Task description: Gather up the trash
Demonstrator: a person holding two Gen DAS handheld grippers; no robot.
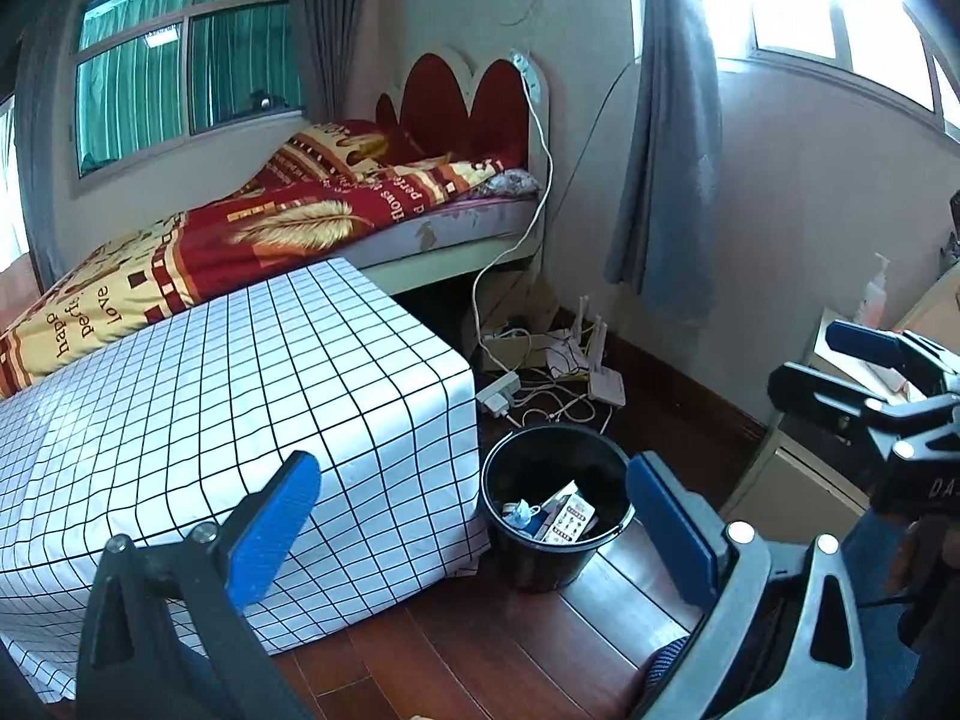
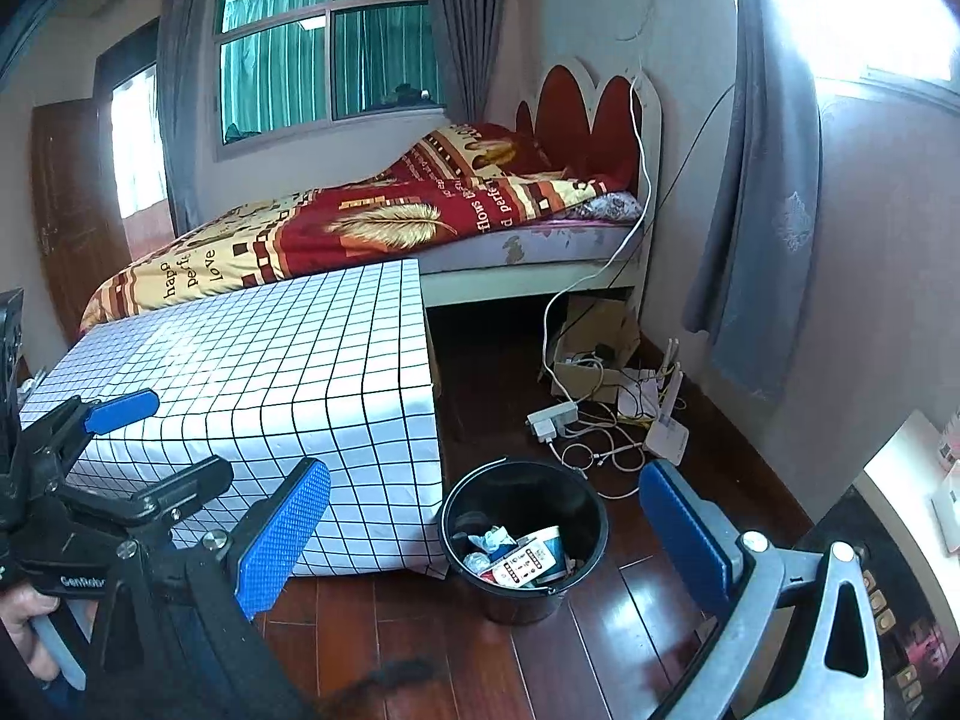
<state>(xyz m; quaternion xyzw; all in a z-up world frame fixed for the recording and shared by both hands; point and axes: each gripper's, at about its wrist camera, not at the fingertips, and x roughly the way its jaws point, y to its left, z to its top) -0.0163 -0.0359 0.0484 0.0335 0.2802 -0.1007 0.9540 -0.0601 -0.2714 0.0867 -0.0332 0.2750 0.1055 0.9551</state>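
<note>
Left wrist view: left gripper [image 1: 474,516] and right gripper [image 2: 486,528] both spread apart and empty, trash [image 2: 522,558] already inside black bin [image 1: 528,564] at 6 o'clock by checkered table [image 1: 240,396]; risk: a low pass tips the bin.

We look down on a black bin [image 1: 555,504] beside the checked bench [image 1: 240,384].
Our left claw [image 1: 474,522] hangs wide apart and empty above it; cartons [image 1: 567,519] lie inside the bin.
</note>
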